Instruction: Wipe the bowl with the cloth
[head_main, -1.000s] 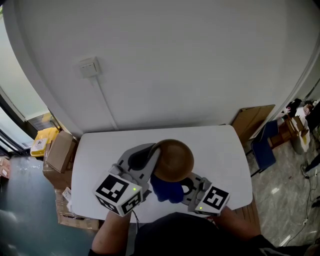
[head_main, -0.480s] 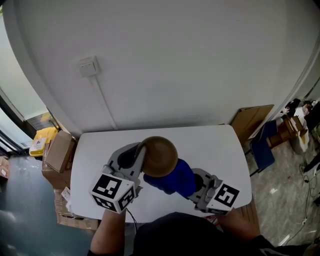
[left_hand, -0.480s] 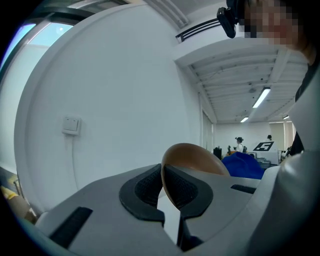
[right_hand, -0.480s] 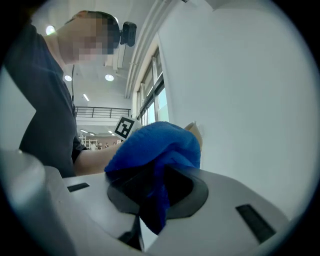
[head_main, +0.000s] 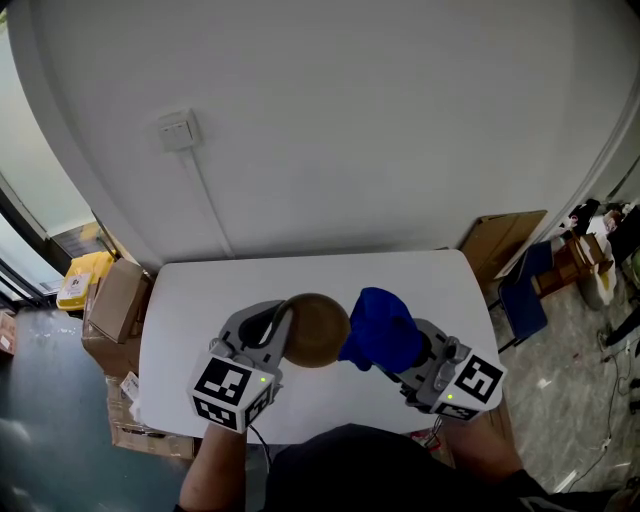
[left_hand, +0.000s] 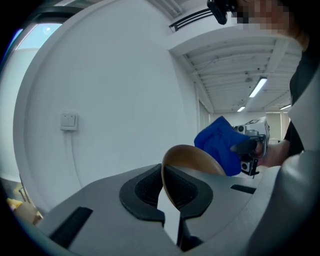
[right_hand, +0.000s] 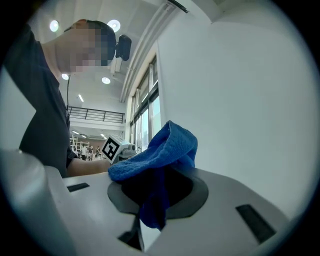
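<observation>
While the left gripper (head_main: 287, 318) held the brown bowl (head_main: 318, 330) tipped on its side over the white counter (head_main: 200, 300), its fingers (left_hand: 145, 187) were closed on the bowl's thin rim, which stood pinched between the two dark pads. The right gripper (head_main: 405, 350) had its fingers (right_hand: 192, 192) clamped on the blue cloth (head_main: 383, 328), which bunched up above them and hung down in the gap between them. The cloth sat just beside the bowl, on its right in the head view, though whether the two touched could not be told.
</observation>
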